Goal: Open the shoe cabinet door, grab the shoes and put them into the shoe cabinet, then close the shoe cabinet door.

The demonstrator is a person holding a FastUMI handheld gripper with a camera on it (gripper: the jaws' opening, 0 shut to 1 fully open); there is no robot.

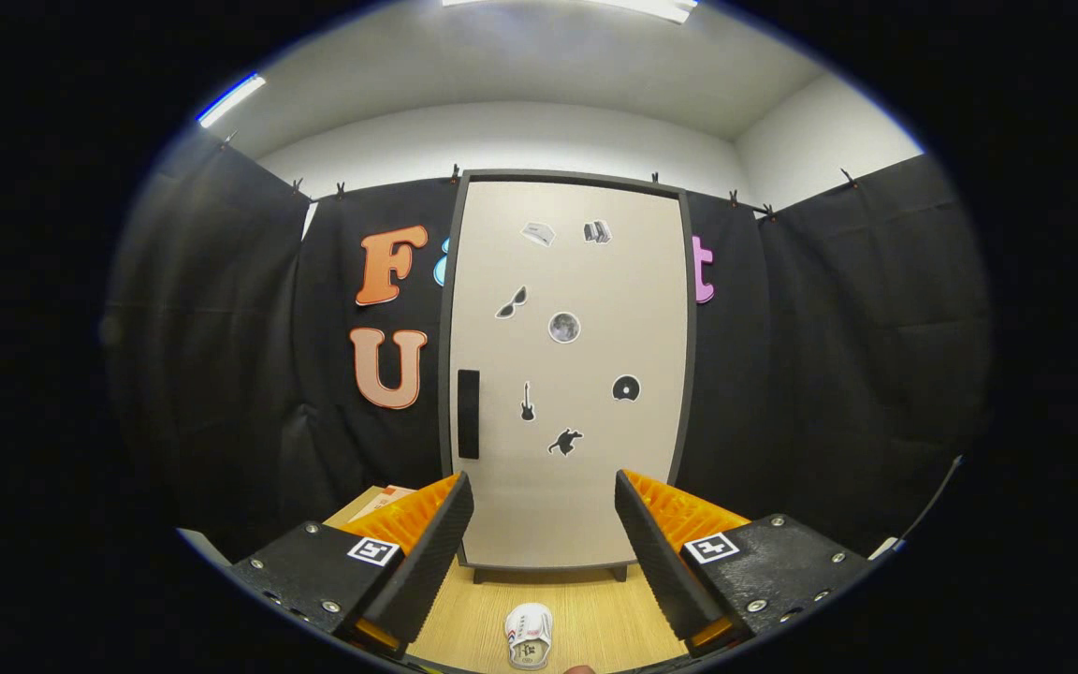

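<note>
Cabinet door [576, 374] shut ahead; our gripper [544, 534] spread wide, holding nothing. We should hook the dark handle [469, 414] squarely. Shoe [529, 635] waits between fingers.

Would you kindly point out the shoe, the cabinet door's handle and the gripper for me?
shoe [529, 636], gripper view, on its upper, between the fingers.
handle [469, 414], gripper view, middle of the dark vertical bar on the closed door.
gripper [544, 524], gripper view, midway between its open fingertips.

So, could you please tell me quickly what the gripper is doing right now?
Gripper: open, fingers spread wide and holding nothing; the shoe lies on the table between them, the closed cabinet door stands beyond.
</note>
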